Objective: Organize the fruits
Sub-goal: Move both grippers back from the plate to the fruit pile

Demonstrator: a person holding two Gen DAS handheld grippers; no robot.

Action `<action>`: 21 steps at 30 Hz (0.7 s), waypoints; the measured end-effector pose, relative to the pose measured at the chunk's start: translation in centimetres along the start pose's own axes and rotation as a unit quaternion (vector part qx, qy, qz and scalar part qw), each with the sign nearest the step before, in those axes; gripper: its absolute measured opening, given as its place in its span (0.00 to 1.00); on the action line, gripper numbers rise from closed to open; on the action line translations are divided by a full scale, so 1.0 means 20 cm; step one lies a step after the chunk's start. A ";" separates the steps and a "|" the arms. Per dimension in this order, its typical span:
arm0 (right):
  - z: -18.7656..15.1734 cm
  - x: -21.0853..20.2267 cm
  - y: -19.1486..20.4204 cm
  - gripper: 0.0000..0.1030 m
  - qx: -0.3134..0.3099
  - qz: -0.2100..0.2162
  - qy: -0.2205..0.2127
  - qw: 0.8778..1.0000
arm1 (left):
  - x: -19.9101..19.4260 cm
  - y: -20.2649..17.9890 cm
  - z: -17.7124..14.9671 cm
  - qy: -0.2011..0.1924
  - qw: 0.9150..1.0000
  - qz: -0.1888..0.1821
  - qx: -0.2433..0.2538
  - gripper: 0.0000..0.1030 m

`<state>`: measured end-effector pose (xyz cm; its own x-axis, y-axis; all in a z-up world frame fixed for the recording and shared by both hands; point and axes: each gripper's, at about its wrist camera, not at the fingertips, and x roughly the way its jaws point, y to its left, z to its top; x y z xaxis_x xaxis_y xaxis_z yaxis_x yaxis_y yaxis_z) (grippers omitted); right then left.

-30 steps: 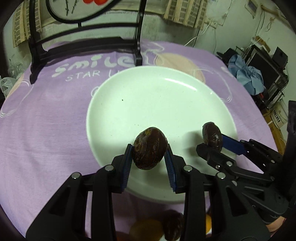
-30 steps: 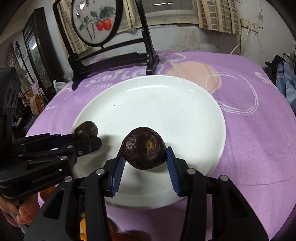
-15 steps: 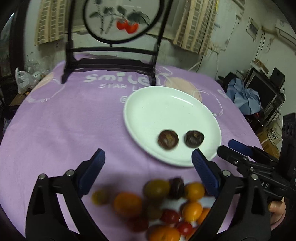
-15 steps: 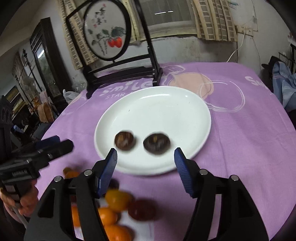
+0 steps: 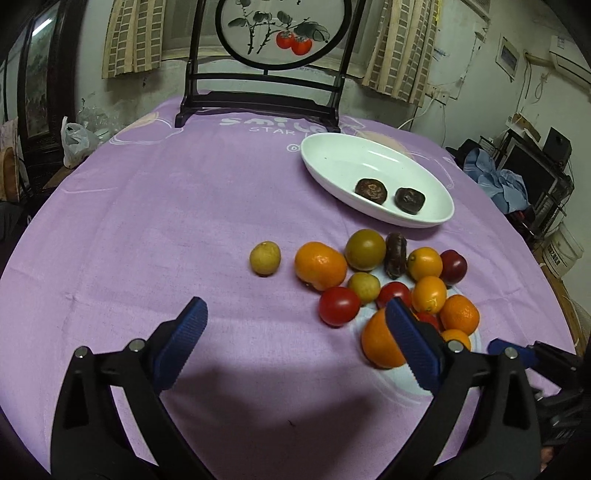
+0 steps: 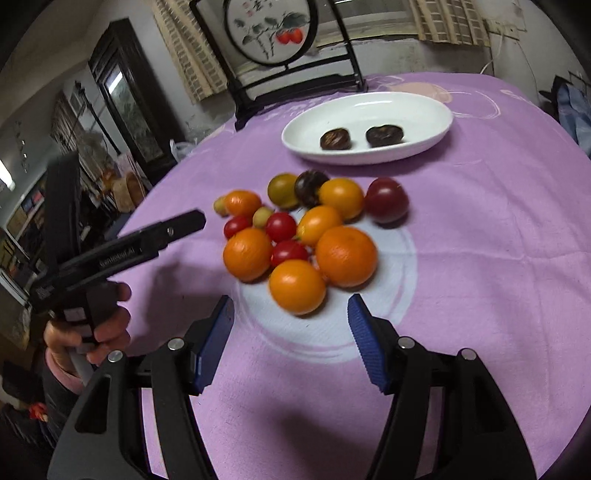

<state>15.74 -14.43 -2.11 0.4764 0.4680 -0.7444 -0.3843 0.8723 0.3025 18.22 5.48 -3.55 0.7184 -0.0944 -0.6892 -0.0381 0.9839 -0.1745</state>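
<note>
Both claws are empty and between picks: two dark wrinkled fruits [image 5: 371,189] already lie side by side in the white plate [image 5: 332,147], and the rest of the sorting waits in the fruit pile [image 6: 295,229] just in front of the plate. The left gripper [image 5: 295,343] stands spread wide with nothing between its blue pads, its jaws having just been opening; the right gripper [image 6: 290,336] is parted about halfway, also bare, and has likewise been opening. Judging by what sits in the plate, like goes with like, so the next move probably calls for the third dark fruit [image 6: 311,187] at the plate side of the pile (it is wedged between a greenish fruit and an orange one, so a narrow approach from above seems wise). The nearest orange fruit in the right wrist view is blurred, so I cannot say whether it is rolling.

The pile and plate rest on a purple tablecloth [image 5: 147,221] with white lettering. Beyond the plate stands a dark-framed round screen [image 5: 280,33] painted with red fruit, then curtains and cluttered shelves
</note>
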 end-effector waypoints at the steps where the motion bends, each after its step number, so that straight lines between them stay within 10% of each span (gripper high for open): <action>1: 0.00 0.03 0.02 0.63 0.003 -0.002 0.005 1.000 | 0.00 -0.01 -0.01 0.000 1.000 0.005 0.004 0.96; 21: 0.03 0.16 -0.01 0.39 0.034 -0.036 0.017 0.999 | -0.02 0.06 0.01 -0.003 1.000 0.008 -0.028 0.96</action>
<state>17.79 -12.96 -4.26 0.4737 0.3995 -0.7849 -0.2946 0.9118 0.2863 17.91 6.77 -3.36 0.7220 -0.0782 -0.6875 -0.0883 0.9750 -0.2037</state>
